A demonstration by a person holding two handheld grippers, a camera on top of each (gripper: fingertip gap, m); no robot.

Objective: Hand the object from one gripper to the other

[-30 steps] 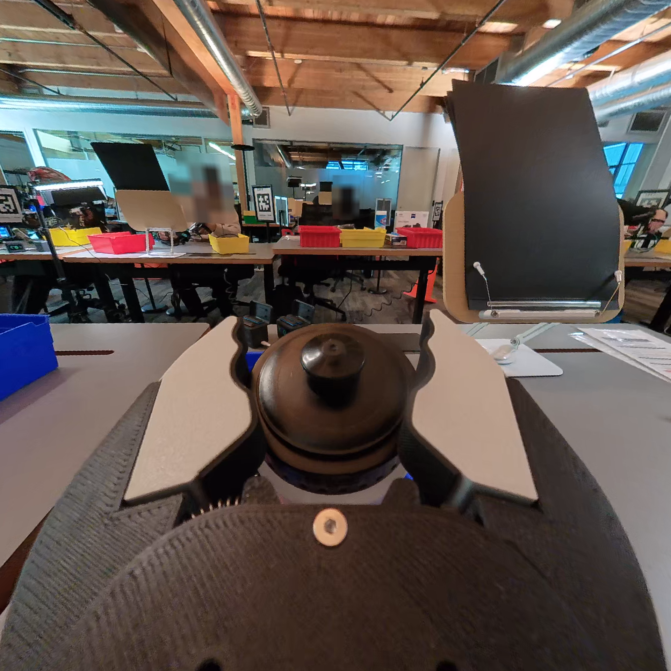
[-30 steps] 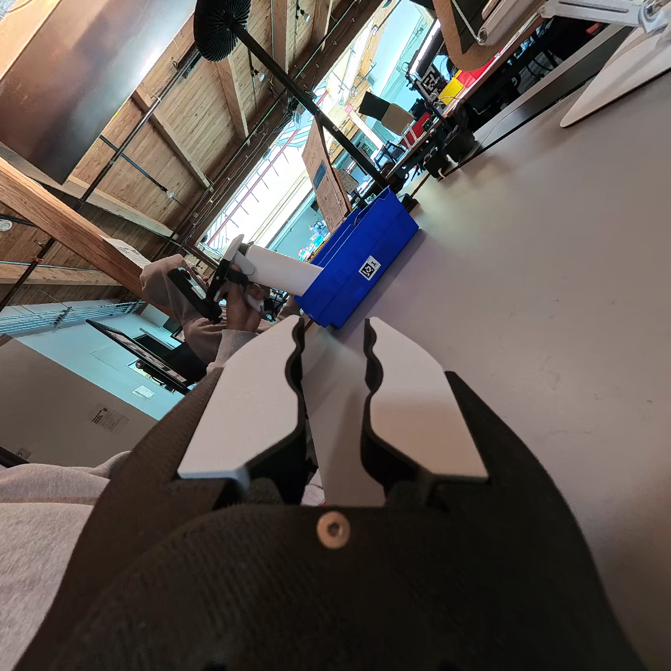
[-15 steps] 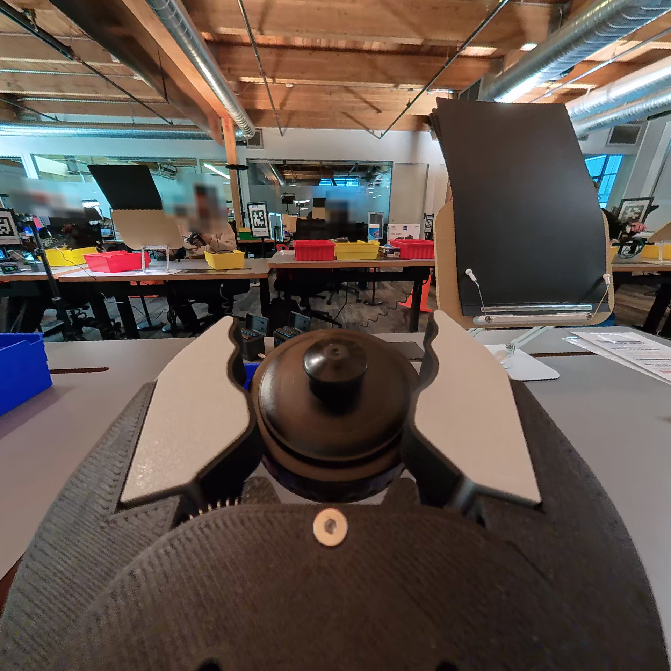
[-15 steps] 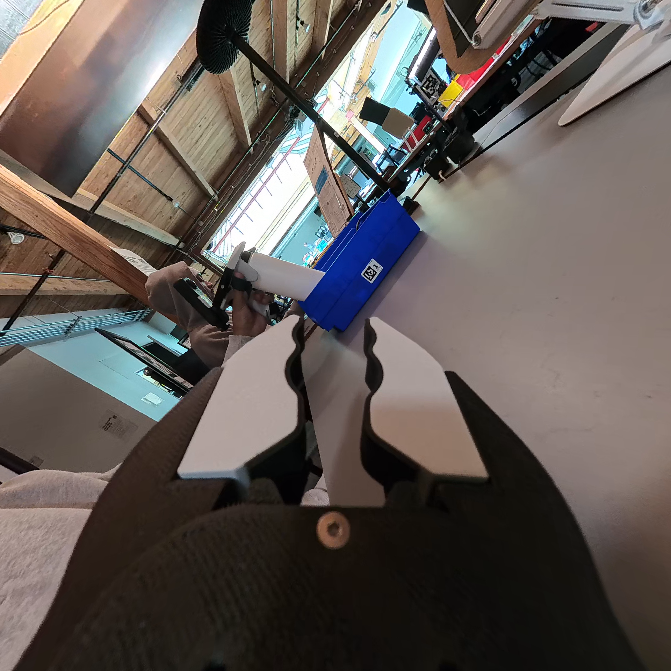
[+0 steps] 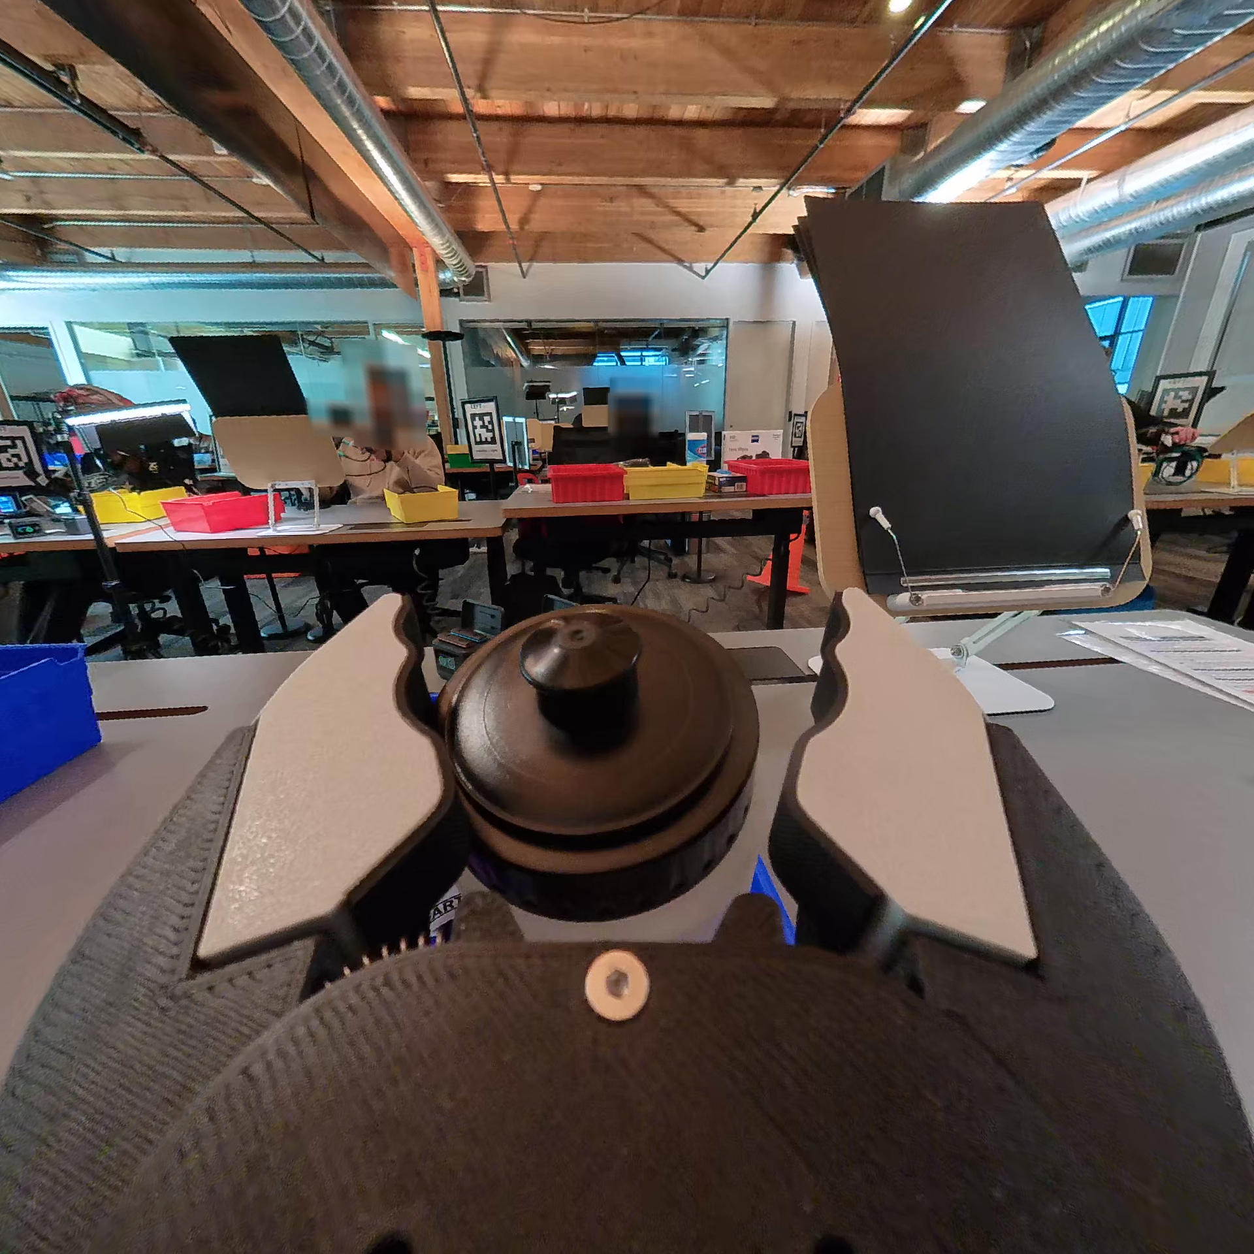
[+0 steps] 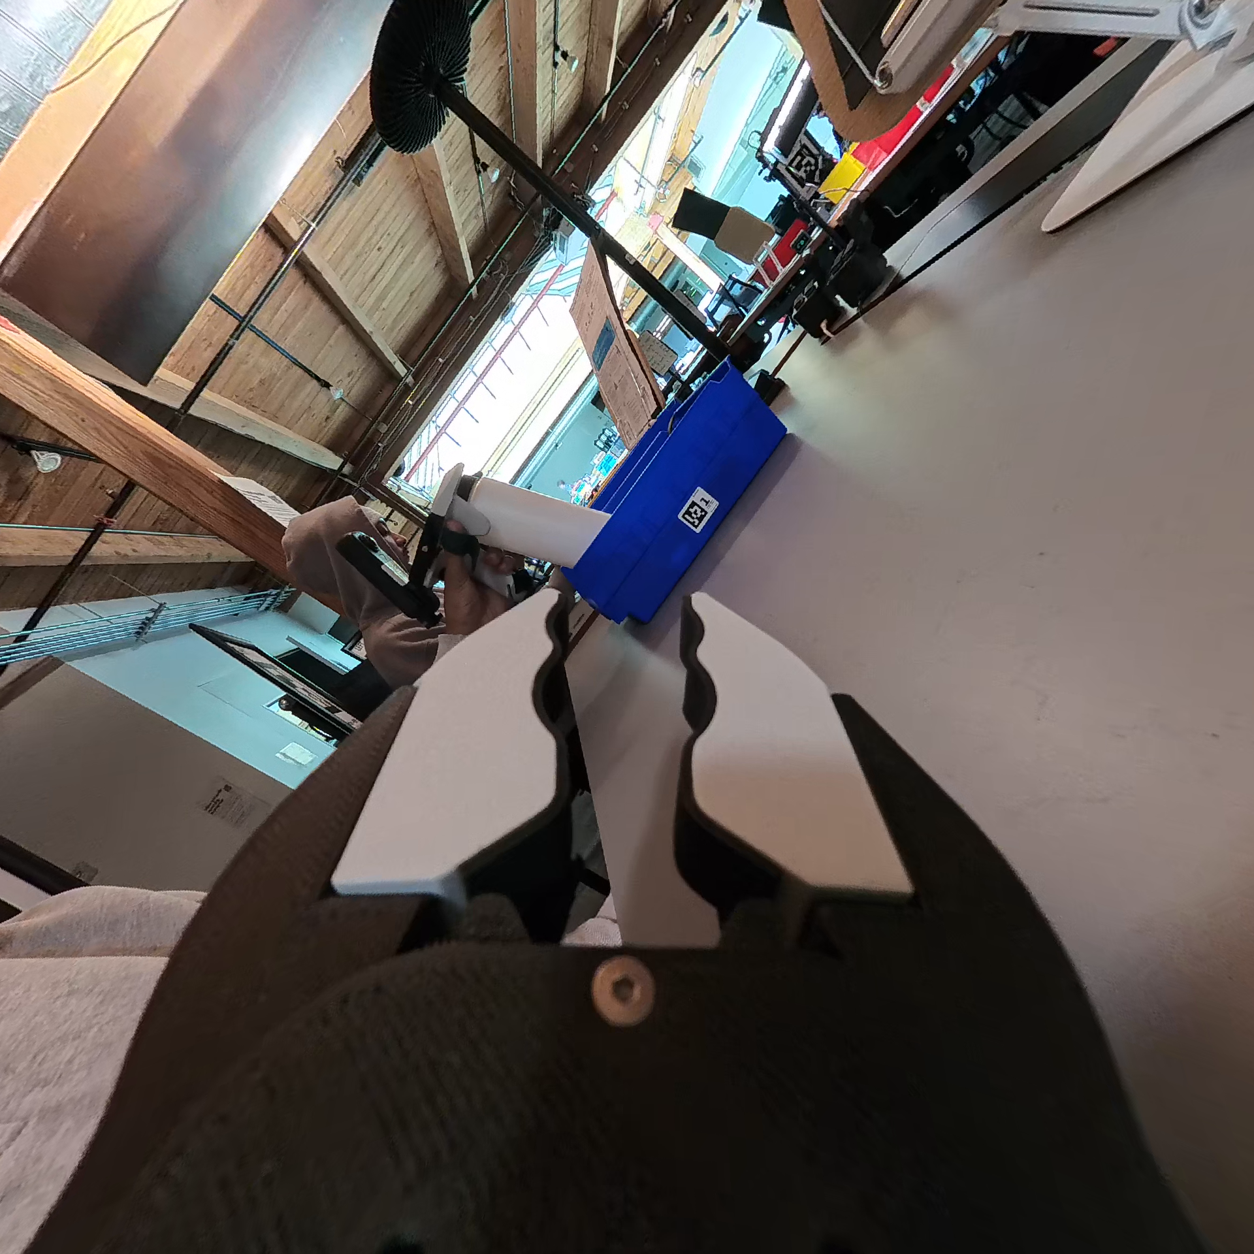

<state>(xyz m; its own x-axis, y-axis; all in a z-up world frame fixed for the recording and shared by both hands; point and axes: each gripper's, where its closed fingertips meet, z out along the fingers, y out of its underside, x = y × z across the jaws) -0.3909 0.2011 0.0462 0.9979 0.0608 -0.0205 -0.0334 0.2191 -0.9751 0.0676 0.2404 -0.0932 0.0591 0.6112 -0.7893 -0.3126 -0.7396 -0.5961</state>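
Note:
A white bottle with a black knobbed cap (image 5: 597,733) stands between the fingers of my left gripper (image 5: 624,600). The left gripper is open. Its right finger (image 5: 889,767) stands clearly apart from the cap, and its left finger (image 5: 339,767) lies close beside it. In the right wrist view the bottle (image 6: 536,522) stands upright behind a blue bin (image 6: 678,516), with the left gripper (image 6: 454,516) at its top in a person's hand. My right gripper (image 6: 624,600) is open and empty, low over the grey table (image 6: 984,611), well away from the bottle.
A blue bin (image 5: 41,719) sits at the table's left. A black board on a wooden stand (image 5: 970,441) and some papers (image 5: 1181,651) are at the back right. Other tables with red and yellow bins stand beyond. Spacing between my two grippers at the tips: around 50 centimeters.
My left gripper's jaws have opened wider, and the right finger has come away from the bottle's cap. My right gripper has stayed nearly still with its jaws unchanged.

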